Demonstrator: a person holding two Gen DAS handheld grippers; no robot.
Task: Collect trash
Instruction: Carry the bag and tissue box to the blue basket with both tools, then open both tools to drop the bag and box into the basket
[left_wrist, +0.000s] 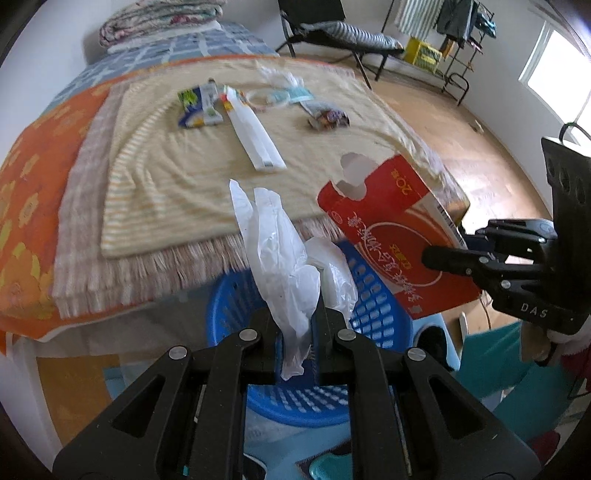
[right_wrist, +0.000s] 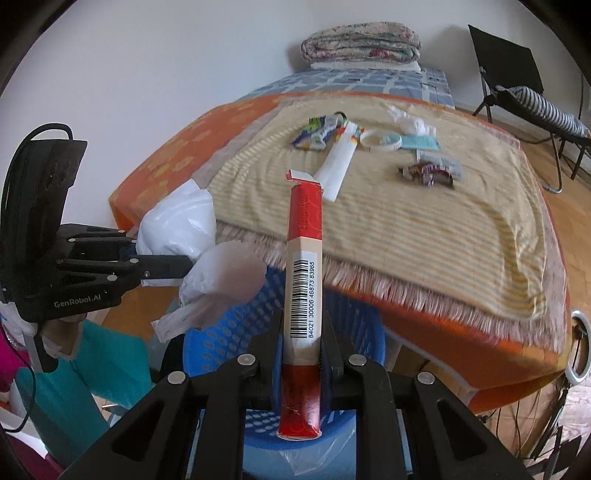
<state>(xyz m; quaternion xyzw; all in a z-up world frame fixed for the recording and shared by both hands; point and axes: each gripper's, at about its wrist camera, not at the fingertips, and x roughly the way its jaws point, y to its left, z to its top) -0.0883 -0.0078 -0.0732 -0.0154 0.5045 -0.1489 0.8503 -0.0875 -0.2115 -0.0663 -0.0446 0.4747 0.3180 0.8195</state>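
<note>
My left gripper (left_wrist: 297, 328) is shut on a crumpled white plastic bag (left_wrist: 284, 266) and holds it over the blue perforated basket (left_wrist: 373, 306). It also shows in the right wrist view (right_wrist: 173, 266) with the bag (right_wrist: 188, 229). My right gripper (right_wrist: 302, 343) is shut on a flattened red cardboard box (right_wrist: 303, 266), also above the basket (right_wrist: 221, 332). The box (left_wrist: 399, 236) shows in the left wrist view with the right gripper (left_wrist: 439, 258). More trash lies on the bed: a white flat box (left_wrist: 255, 129), snack wrappers (left_wrist: 197, 107), a dark wrapper (left_wrist: 330, 118) and clear plastic (left_wrist: 284, 79).
The bed carries a striped yellow blanket (left_wrist: 177, 177) over an orange sheet (left_wrist: 33, 192). A folded quilt (left_wrist: 159, 22) lies at its head. A black folding chair (left_wrist: 332, 29) and a clothes rack (left_wrist: 458, 33) stand on the wooden floor beyond. A teal object (left_wrist: 491, 365) sits beside the basket.
</note>
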